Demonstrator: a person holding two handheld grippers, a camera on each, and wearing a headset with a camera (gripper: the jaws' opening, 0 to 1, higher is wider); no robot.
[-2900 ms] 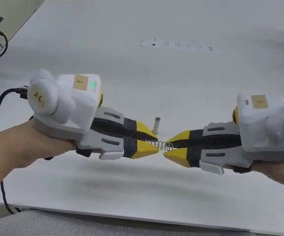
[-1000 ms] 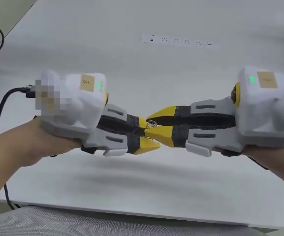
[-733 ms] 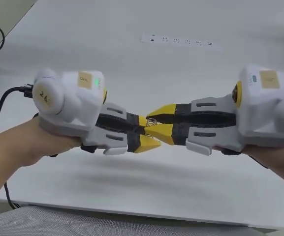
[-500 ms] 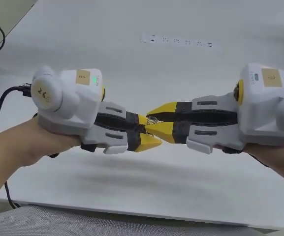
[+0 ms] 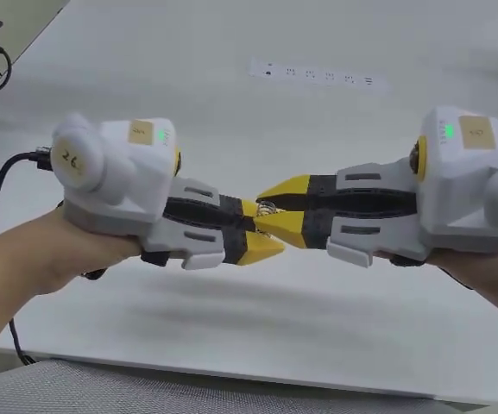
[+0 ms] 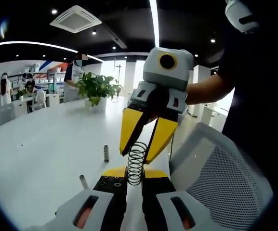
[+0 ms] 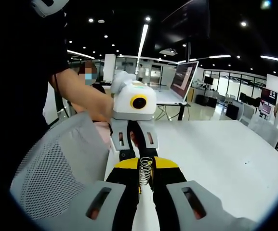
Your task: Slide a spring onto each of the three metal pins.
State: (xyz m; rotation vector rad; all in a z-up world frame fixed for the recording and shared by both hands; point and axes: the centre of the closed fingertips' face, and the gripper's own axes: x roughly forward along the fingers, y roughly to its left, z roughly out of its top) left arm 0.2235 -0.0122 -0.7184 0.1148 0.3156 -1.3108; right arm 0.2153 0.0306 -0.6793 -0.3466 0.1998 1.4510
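**Inspector:** State of the tongs?

**Examiner:** Left tongs (image 6: pixel 135 174) are clenched on one end of the spring (image 6: pixel 137 159), and the coil runs straight out from their tips. Right tongs (image 7: pixel 146 168) meet them tip to tip. Their jaws stand apart by the coil's width and bear on its sides, so I judge them to be grasping it.

**Inspector:** Why held so?

**Examiner:** In my judgement it is a re-grip. Both tools hold the spring in the air so that one end can come free and the bore can be lined up for threading. Pinched at the end alone, it could not go on.

**Inspector:** Location of the spring?

**Examiner:** Above the surface (image 6: pixel 37 144), between the two sets of tips. It is well apart from the far pin (image 6: pixel 106 153) and the near pin (image 6: pixel 83 181), which stand upright.

**Inspector:** Count.

**Examiner:** One spring. Two pins counted, against the three that the task names. The far pin is too small to tell whether it already carries a coil. One strip (image 5: pixel 313 78) lies farther back.
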